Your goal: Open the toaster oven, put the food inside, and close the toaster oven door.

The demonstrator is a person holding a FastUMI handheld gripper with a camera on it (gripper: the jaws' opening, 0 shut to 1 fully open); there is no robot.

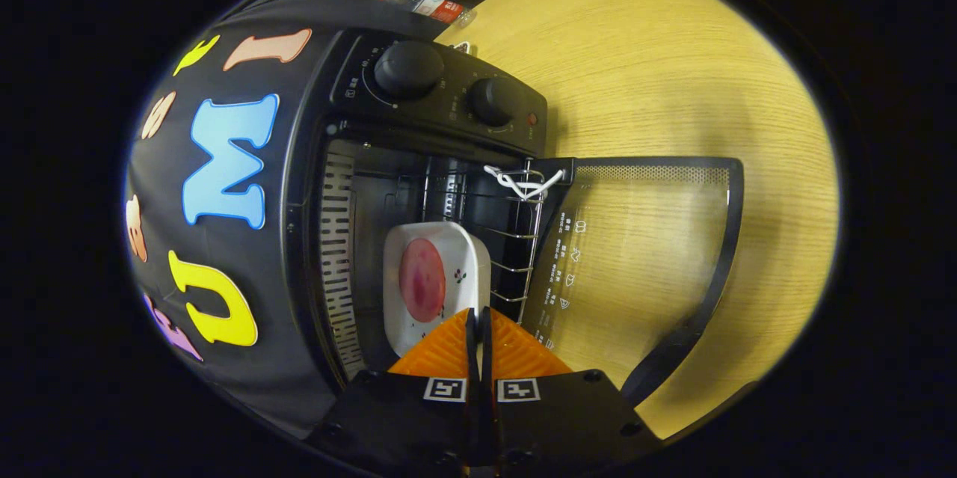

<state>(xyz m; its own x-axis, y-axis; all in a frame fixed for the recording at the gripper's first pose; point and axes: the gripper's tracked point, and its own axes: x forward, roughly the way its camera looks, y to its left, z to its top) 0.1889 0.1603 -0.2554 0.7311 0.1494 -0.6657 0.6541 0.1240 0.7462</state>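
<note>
Pressed together, the claw [478, 321] holds nothing; white dish of pink food [434, 283] sits inside the black toaster oven [419, 164] (glass door [643, 253] still open).

The gripper [478, 313] has two ribbed, wedge-shaped fingers [445, 351] pressed together with only a thin seam between them, mounted on matte black blocks with small dark screws, each block bearing a square black-and-white marker [445, 389].
</note>
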